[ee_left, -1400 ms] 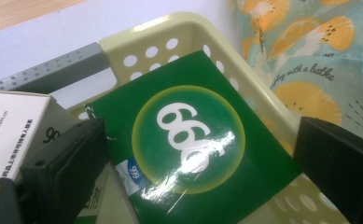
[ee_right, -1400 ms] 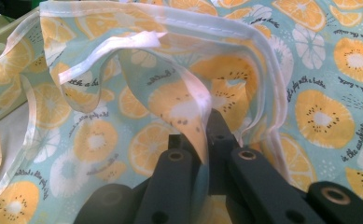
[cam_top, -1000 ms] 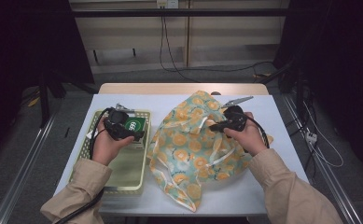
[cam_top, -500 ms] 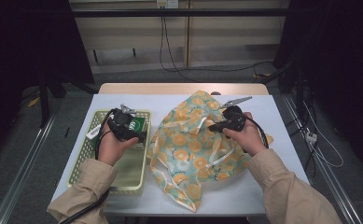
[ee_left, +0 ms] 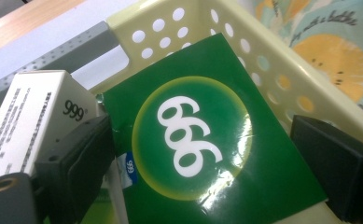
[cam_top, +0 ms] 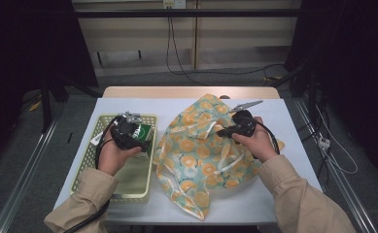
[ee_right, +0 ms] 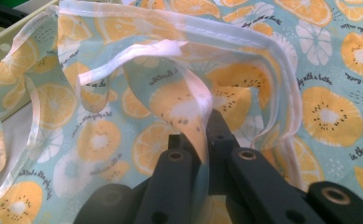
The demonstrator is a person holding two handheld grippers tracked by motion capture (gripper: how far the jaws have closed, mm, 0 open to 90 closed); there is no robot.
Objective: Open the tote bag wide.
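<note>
A green box with a white "999" mark (ee_left: 202, 140) leans in the pale yellow perforated basket (cam_top: 128, 187). My left gripper (cam_top: 137, 135) reaches into the basket; its jaws have just been closing and now stand wide, one pad against each side of the box (cam_top: 144, 131). A white "999" box (ee_left: 34, 112) lies right beside it. A teal fabric bag printed with orange slices (cam_top: 201, 160) lies crumpled on the table's right half. My right gripper (ee_right: 206, 126) is shut on a fold of the bag's cloth at its white-trimmed edge (ee_right: 188, 102), held up above the rest.
The basket sits at the table's left on a white cover (cam_top: 283, 121), and the bag's left edge touches the basket's right wall. A wooden table strip (cam_top: 191, 92) runs along the far edge. Cables trail across the floor behind.
The left hand has shifted slightly right and nearer inside the basket, coming down around the green box. The right hand and the bag have stayed put.
</note>
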